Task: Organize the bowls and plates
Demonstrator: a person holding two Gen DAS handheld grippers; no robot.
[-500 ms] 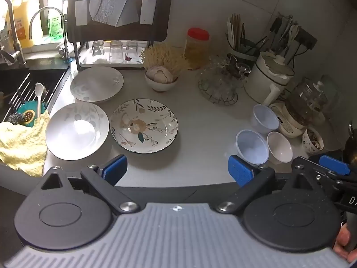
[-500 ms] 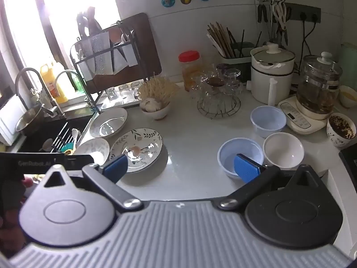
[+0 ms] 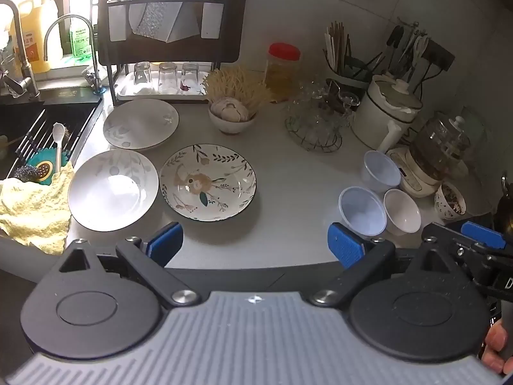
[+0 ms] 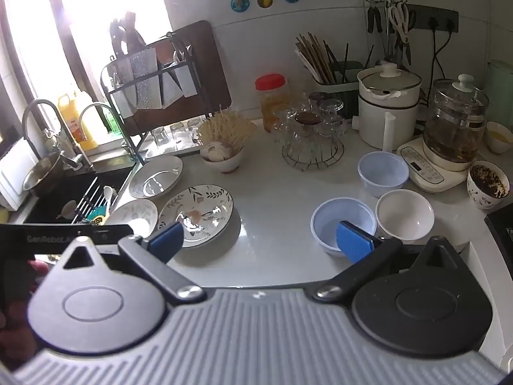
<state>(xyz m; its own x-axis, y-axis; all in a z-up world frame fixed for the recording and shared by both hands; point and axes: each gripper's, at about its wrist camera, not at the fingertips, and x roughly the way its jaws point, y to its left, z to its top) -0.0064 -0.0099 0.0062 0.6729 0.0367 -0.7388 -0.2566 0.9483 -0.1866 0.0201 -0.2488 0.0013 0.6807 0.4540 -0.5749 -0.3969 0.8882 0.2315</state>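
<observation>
Three plates lie on the grey counter at the left: a floral plate (image 3: 208,182) (image 4: 196,213), a white plate (image 3: 113,190) (image 4: 133,213) beside the sink, and another white plate (image 3: 141,124) (image 4: 156,176) behind it. At the right stand two pale blue bowls (image 3: 363,210) (image 4: 343,223), (image 3: 381,170) (image 4: 383,173) and a white bowl (image 3: 402,215) (image 4: 404,214). My left gripper (image 3: 255,246) hovers open over the counter's front edge, nothing between its fingers. My right gripper (image 4: 259,240) is open too, its right pad in front of the near blue bowl.
A sink (image 3: 29,134) with yellow cloth (image 3: 29,208) is at far left. A dish rack (image 3: 170,48) with glasses, a garlic bowl (image 3: 231,114), a wire basket of glassware (image 3: 314,122), a white pot (image 3: 388,112), a glass kettle (image 3: 442,150) and a patterned cup (image 4: 487,187) line the back and right.
</observation>
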